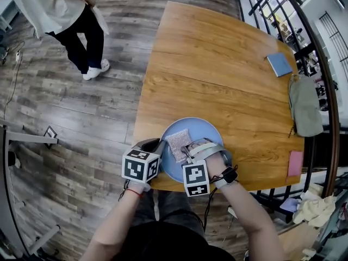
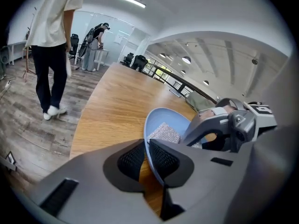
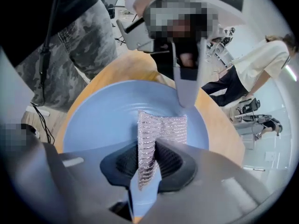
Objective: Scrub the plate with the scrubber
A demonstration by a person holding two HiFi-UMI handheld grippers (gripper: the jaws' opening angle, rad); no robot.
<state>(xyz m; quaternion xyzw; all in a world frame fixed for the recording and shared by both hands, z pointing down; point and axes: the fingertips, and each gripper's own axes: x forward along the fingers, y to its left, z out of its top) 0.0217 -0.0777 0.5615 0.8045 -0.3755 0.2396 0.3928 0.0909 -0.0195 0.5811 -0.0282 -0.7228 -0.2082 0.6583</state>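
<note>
Pinching the scrubber (image 3: 163, 127), right tool (image 3: 148, 158) holds it on plate (image 3: 100, 120)

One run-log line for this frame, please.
left gripper: shut on rim of plate | right gripper: shut on scrubber | scrubber: on plate

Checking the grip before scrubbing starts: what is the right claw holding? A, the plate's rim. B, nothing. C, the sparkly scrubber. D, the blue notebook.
C: the right gripper view shows the right claw closed on the scrubber, which rests on the plate.
</note>
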